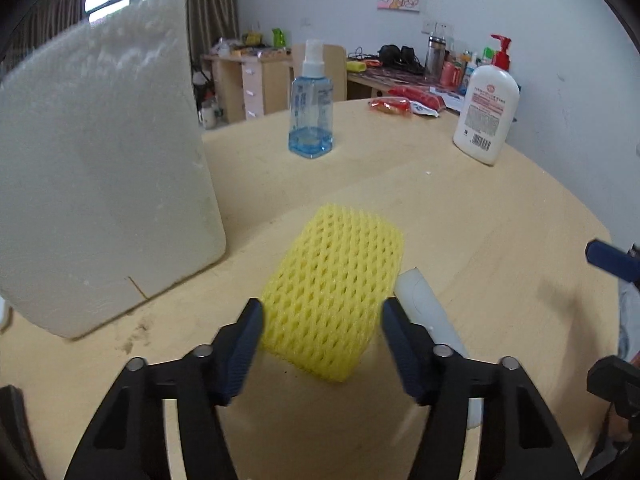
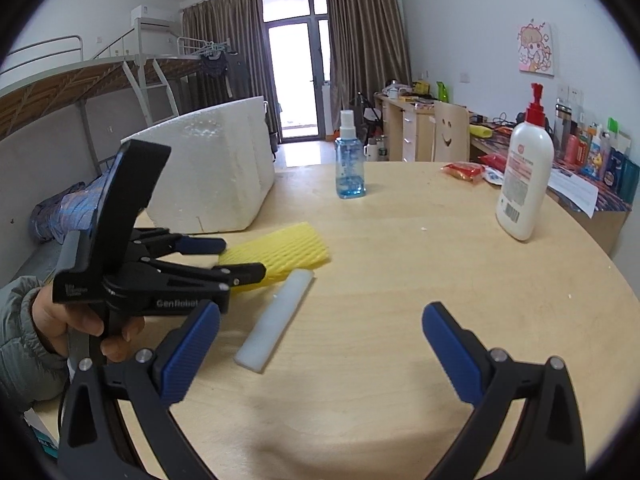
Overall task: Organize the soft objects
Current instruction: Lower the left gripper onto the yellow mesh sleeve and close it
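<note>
A yellow foam net sleeve [image 1: 336, 280] lies on the round wooden table [image 1: 480, 220], its near end between the pads of my left gripper [image 1: 322, 304]. Both pads touch its sides, and that end looks slightly raised. In the right wrist view the left gripper [image 2: 243, 258], held by a hand in a grey sleeve, straddles the yellow net [image 2: 288, 252]. A white foam stick [image 2: 276, 320] lies just right of the net, also seen as the white foam stick [image 1: 420, 304]. My right gripper [image 2: 322, 312] hovers open over bare table, nothing between its fingers.
A big white styrofoam box [image 1: 100, 180] stands at the left, close to the net. At the back stand a blue spray bottle [image 2: 351, 168], a white lotion bottle [image 2: 524, 180] with a red pump, and red snack packets [image 2: 462, 171].
</note>
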